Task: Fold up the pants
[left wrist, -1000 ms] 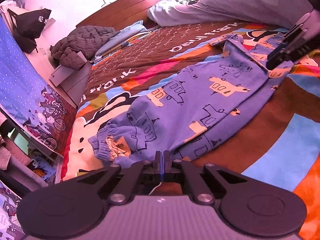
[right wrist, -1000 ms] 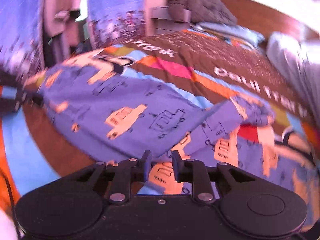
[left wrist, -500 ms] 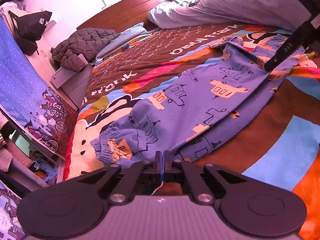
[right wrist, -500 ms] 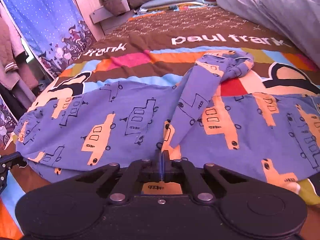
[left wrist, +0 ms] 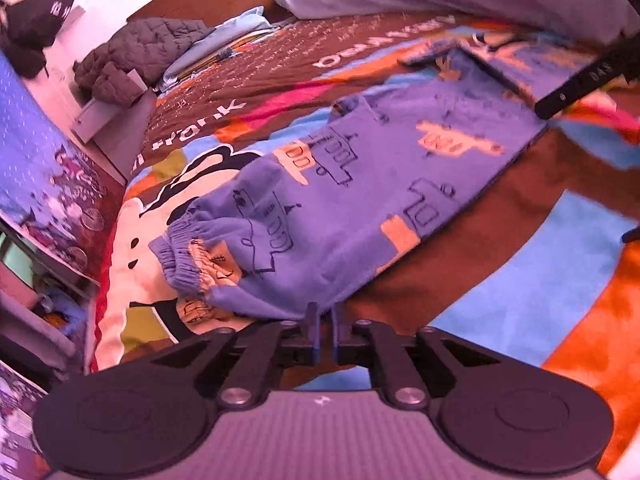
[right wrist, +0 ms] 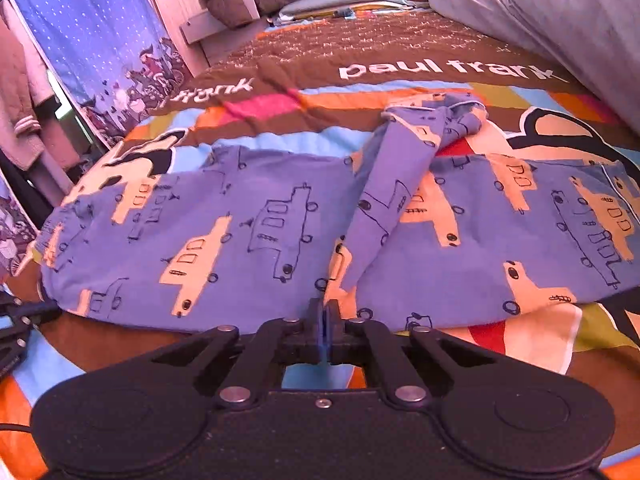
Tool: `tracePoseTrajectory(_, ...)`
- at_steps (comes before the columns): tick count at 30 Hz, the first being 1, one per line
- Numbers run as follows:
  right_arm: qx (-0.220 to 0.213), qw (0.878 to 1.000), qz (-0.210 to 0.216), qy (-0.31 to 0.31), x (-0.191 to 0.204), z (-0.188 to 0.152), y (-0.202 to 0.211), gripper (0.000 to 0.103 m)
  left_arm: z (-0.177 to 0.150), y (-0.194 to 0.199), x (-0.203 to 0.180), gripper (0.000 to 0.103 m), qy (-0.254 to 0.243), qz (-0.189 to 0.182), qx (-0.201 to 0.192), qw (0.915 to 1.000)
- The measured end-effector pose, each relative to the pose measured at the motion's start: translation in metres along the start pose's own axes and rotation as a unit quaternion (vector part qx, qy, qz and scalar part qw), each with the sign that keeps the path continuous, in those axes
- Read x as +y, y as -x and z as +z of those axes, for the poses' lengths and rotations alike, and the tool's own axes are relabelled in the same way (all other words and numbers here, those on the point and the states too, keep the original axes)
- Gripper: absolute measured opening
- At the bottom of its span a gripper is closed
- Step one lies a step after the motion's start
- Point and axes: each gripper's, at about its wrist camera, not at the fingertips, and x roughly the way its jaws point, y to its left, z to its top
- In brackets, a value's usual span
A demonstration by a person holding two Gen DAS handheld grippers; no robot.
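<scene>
Blue pants (left wrist: 360, 184) printed with orange vehicles lie flat on the bedspread, legs stacked, cuffs (left wrist: 188, 252) at the left. My left gripper (left wrist: 322, 316) sits at the near hem by the cuffs, its jaws slightly apart, with nothing visibly between them. In the right wrist view the pants (right wrist: 248, 224) spread across the bed with a loose flap (right wrist: 400, 184) folded over the middle. My right gripper (right wrist: 323, 312) is shut on the pants' near edge. It also shows as a dark bar in the left wrist view (left wrist: 588, 80).
A colourful "paul frank" bedspread (right wrist: 400, 68) covers the bed. A grey duvet (right wrist: 560, 12) lies at the headboard end. A dark quilted jacket (left wrist: 132, 56) sits on a side table. A blue curtain (right wrist: 92, 40) hangs beside the bed.
My right gripper closed on the pants' near edge. My left gripper, shut before, has opened a little. The pants lie flatter, and the upper leg now covers the lower one.
</scene>
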Motion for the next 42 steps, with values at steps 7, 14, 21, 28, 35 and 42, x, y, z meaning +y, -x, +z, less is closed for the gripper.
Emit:
tracePoseTrajectory(7,-0.083,0.996,-0.02,0.025,-0.026,-0.001,0.061,0.096,0.03,0.022,-0.004,0.067,0.069,-0.074,-0.063,0.9929)
tracePoseTrajectory(14,-0.139,0.985,-0.098,-0.009,-0.082,-0.008,0.08,0.102,0.104,0.004,-0.073,0.103,0.085,-0.108,-0.141,0.9805)
tracePoseTrajectory(21,-0.175,0.976,-0.082,-0.096,-0.147,-0.015,0.089,0.102,0.159,-0.054,-0.136,0.102,0.104,-0.153,-0.123,0.975)
tracePoseTrajectory(28,-0.173,0.97,-0.039,-0.168,-0.182,-0.021,0.091,0.102,0.175,-0.091,-0.143,0.047,0.158,-0.181,-0.082,0.9672)
tracePoseTrajectory(35,-0.175,0.972,-0.034,-0.155,-0.177,-0.019,0.092,0.102,0.17,-0.099,-0.134,0.008,0.206,-0.191,-0.085,0.956)
tracePoseTrajectory(42,-0.175,0.974,-0.064,-0.131,-0.165,-0.018,0.088,0.101,0.157,-0.097,-0.136,0.002,0.229,-0.21,-0.125,0.9424)
